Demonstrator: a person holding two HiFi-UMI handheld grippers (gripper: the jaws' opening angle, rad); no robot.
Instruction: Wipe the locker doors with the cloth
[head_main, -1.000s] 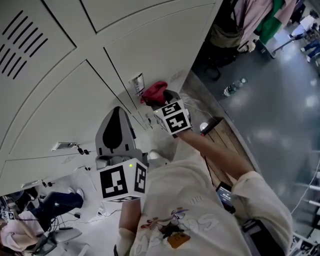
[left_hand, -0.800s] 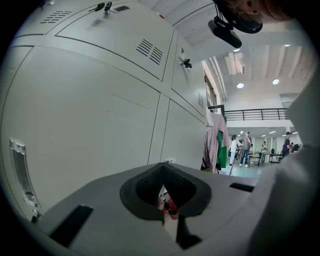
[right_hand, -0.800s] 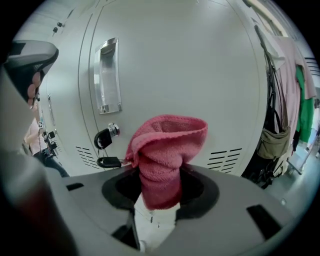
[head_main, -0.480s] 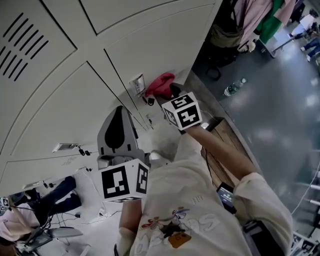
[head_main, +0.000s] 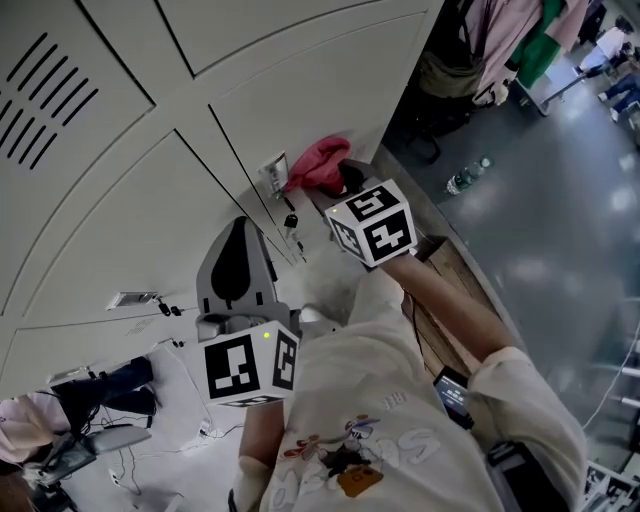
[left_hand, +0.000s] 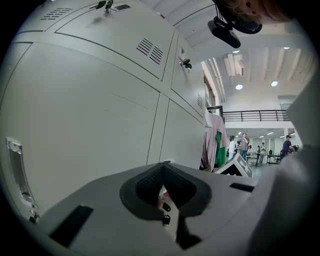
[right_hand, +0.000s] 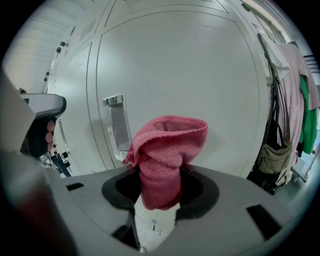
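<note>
My right gripper (head_main: 338, 180) is shut on a bunched red cloth (head_main: 320, 162). The cloth rests against a pale grey locker door (head_main: 330, 95), just right of its metal handle (head_main: 273, 170). In the right gripper view the cloth (right_hand: 162, 155) stands up out of the right gripper (right_hand: 159, 192), with the handle (right_hand: 118, 125) close on its left. My left gripper (head_main: 237, 228) hangs lower and to the left, near the lockers, shut with nothing in it. In the left gripper view the left gripper (left_hand: 162, 192) points along a locker door (left_hand: 90, 125).
Keys (head_main: 290, 220) hang from a lock below the handle. Clothes and a bag (head_main: 500, 45) hang to the right of the lockers. A water bottle (head_main: 468, 175) lies on the grey floor. A wooden board (head_main: 455, 275) runs along the locker base. People sit at lower left (head_main: 60, 440).
My right gripper has carried the cloth up and to the right along the door, from below the handle to beside it. The left gripper has barely moved.
</note>
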